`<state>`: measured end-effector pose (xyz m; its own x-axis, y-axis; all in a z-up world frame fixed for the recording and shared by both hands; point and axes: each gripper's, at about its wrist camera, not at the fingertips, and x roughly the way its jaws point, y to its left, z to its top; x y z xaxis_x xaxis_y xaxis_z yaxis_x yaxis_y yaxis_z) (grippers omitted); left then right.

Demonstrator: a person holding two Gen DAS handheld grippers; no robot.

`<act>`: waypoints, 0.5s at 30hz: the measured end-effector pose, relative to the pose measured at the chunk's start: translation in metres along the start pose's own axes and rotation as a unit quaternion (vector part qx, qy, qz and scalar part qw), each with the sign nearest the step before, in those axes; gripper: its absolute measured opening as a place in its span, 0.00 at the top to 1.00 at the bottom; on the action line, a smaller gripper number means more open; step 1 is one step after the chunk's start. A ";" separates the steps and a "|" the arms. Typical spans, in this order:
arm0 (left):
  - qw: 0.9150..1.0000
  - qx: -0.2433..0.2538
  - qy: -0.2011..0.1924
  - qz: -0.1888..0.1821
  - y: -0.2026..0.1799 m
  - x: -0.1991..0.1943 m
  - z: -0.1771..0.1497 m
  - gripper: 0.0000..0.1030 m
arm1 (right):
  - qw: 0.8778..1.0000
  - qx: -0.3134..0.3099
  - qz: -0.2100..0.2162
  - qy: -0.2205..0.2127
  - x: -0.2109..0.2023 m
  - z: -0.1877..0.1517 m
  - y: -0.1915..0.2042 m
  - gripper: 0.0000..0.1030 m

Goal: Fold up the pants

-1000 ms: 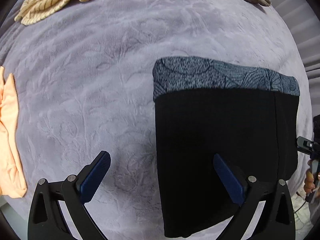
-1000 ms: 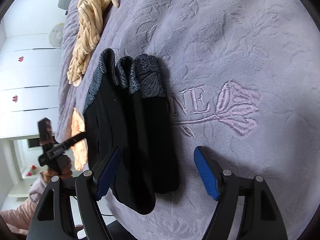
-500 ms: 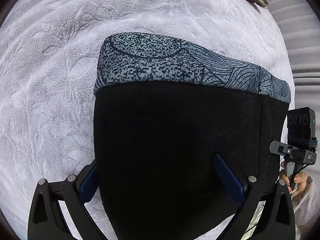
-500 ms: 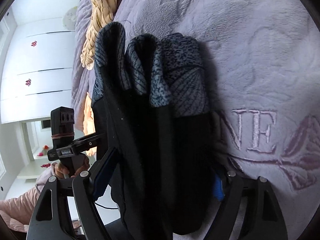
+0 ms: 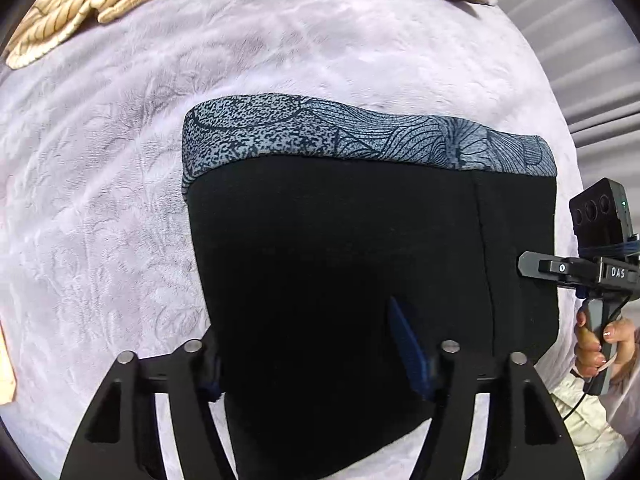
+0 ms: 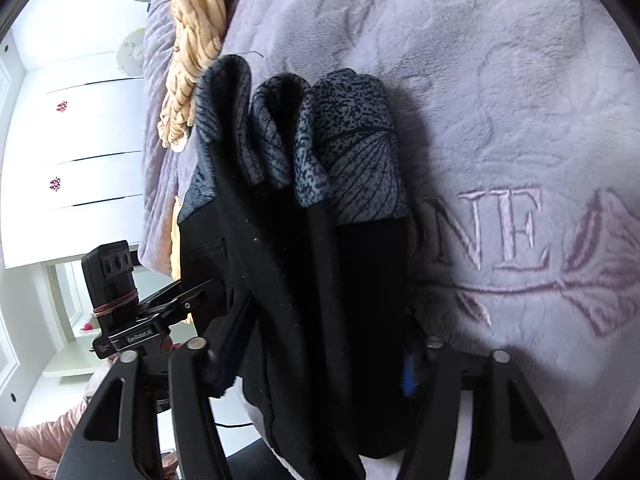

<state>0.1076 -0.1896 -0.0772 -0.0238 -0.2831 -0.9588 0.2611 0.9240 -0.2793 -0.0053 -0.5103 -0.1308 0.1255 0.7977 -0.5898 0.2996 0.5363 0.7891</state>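
Pants [image 5: 340,272], black cloth folded into a thick bundle with a grey-blue patterned waistband [image 5: 360,140], are lying on the lilac plush blanket [image 5: 100,200]. Left gripper [image 5: 316,344] is pinching the near edge of the bundle between its blue pads [image 5: 404,340]. Right gripper [image 6: 316,356] is squeezing the stacked layers from the side, its fingers closing on the cloth. Beyond the waistband, a cream striped garment [image 5: 100,0] is lying bunched on the blanket.
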 end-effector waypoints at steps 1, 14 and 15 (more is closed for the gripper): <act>1.000 0.000 -0.004 -0.001 -0.002 -0.004 -0.004 0.37 | 1.000 0.003 0.005 -0.004 -0.003 -0.003 0.004 0.45; 0.996 0.028 -0.063 -0.051 0.029 -0.095 -0.076 0.37 | 0.998 -0.013 0.040 -0.049 -0.034 -0.063 0.072 0.45; 0.996 0.029 -0.067 -0.055 0.033 -0.099 -0.081 0.37 | 0.998 -0.015 0.037 -0.048 -0.031 -0.069 0.078 0.45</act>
<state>0.0404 -0.1104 0.0047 0.0721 -0.4173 -0.9059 0.3194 0.8701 -0.3754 -0.0510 -0.4743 -0.0390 0.2366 0.8067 -0.5416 0.2582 0.4851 0.8354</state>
